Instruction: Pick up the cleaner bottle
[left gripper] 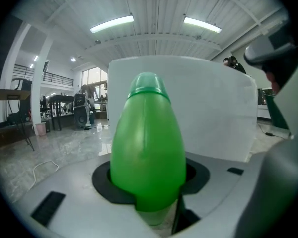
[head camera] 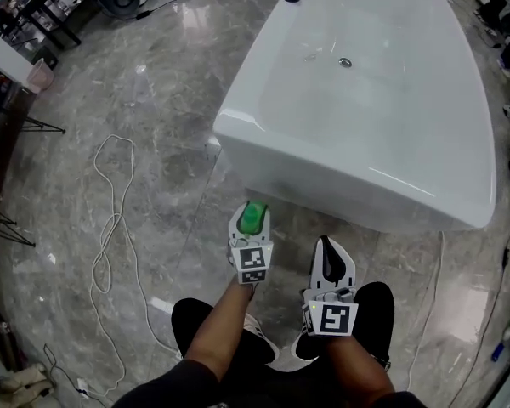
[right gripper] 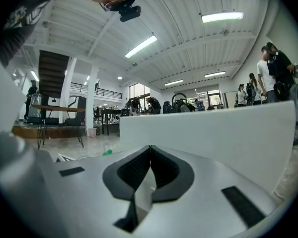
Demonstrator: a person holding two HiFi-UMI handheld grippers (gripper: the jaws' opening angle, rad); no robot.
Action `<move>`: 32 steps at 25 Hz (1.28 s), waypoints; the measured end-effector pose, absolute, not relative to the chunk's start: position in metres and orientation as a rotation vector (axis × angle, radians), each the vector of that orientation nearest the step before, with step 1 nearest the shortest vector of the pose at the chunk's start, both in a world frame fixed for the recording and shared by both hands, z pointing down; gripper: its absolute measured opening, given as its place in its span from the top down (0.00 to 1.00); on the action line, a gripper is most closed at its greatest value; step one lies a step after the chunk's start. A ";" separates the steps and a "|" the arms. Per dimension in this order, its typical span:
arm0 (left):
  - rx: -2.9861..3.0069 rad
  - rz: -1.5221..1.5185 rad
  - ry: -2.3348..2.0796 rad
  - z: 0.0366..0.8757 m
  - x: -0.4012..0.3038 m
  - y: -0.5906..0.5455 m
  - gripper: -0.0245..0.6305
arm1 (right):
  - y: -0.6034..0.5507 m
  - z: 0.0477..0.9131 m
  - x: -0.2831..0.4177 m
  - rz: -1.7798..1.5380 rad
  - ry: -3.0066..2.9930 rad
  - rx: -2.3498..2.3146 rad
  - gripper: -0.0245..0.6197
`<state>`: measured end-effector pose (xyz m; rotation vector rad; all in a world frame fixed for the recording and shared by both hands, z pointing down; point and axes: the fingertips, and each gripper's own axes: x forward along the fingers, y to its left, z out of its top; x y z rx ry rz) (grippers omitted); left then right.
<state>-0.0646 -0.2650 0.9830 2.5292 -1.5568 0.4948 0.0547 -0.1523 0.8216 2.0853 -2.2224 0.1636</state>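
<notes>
Our left gripper [head camera: 252, 214] clamps the green cleaner bottle [left gripper: 148, 148], off the floor beside the bathtub [head camera: 365, 172]; our right gripper [right gripper: 149, 155] is closed, empty; we want a firm squeeze and steady lift.

Smooth glossy green plastic cleaner bottle [left gripper: 148, 148], glossy white bathtub [head camera: 340, 181], polished grey marbled stone floor [head camera: 170, 100]

White bathtub [head camera: 382, 109] on grey marble floor [head camera: 144, 117]
</notes>
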 end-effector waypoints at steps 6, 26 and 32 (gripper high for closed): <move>2.543 0.494 -1.516 0.811 -0.045 -0.249 0.68 | -0.167 0.687 0.091 0.122 -2.203 2.038 0.94; 2.624 0.326 -1.454 0.386 0.065 -0.209 0.68 | -0.120 0.346 0.225 0.049 -2.153 2.252 0.94; 2.664 0.317 -1.382 0.362 0.069 -0.207 0.68 | -0.114 0.313 0.247 -0.016 -2.081 2.303 0.94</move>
